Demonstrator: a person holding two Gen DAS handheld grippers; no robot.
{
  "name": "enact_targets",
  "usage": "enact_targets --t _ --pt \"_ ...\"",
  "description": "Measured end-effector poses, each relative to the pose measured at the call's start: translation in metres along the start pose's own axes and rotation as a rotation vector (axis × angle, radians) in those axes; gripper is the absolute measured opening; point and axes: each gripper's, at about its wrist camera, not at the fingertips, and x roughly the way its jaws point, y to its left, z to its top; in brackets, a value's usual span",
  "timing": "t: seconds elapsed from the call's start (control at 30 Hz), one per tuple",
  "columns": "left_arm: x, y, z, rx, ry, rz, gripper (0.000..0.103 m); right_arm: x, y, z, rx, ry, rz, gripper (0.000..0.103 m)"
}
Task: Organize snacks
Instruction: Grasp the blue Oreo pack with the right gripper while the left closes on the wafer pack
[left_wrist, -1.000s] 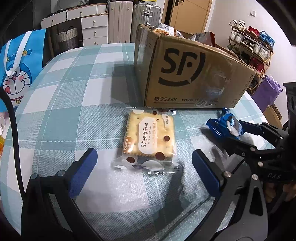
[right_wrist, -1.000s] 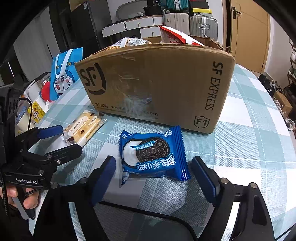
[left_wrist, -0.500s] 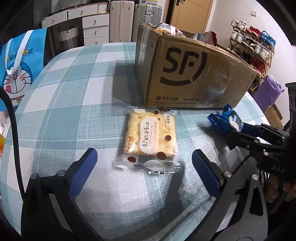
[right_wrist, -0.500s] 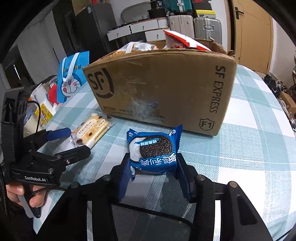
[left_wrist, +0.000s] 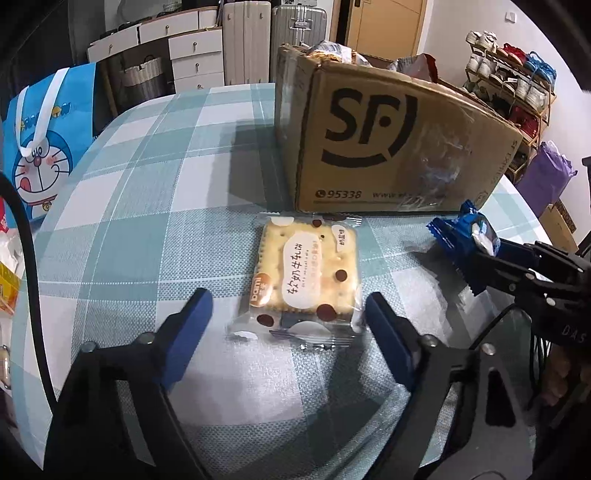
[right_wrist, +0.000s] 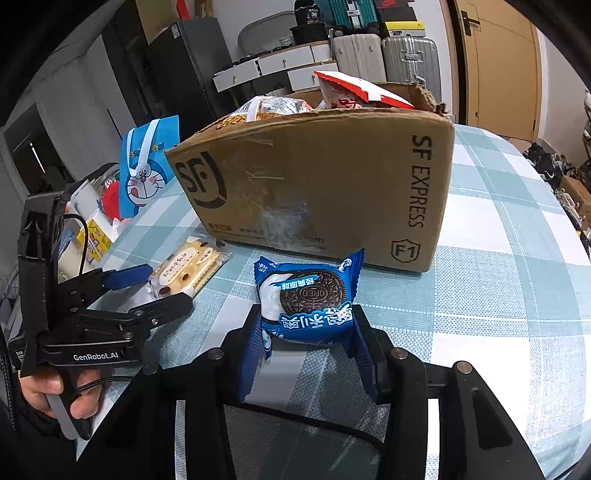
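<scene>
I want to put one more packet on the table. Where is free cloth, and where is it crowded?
Free: the checked tablecloth between the blue cartoon gift bag and the brown cardboard SF box; also right of that box. Crowded: the strip before the box, with the beige cracker packet, the blue Oreo packet and both hand-held grippers.

A home: suitcases (left_wrist: 271, 40), drawers (left_wrist: 195, 59), shoe rack (left_wrist: 517, 92).
</scene>
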Motion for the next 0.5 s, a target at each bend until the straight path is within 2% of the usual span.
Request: enact_targets --t 0.1,0.5 --pt "-0.002 -0.0017 -0.0005 0.008 -0.007 -0.003 0.066 -0.0002 0.0009 -0.0005 0.003 -0.001 0.0 0.046" --pt "-0.0049 0.0017 -0.001 -0.002 -0.02 -0.051 0.063 -0.0003 0.0016 -0.0007 0.01 0.0 0.004 0.046"
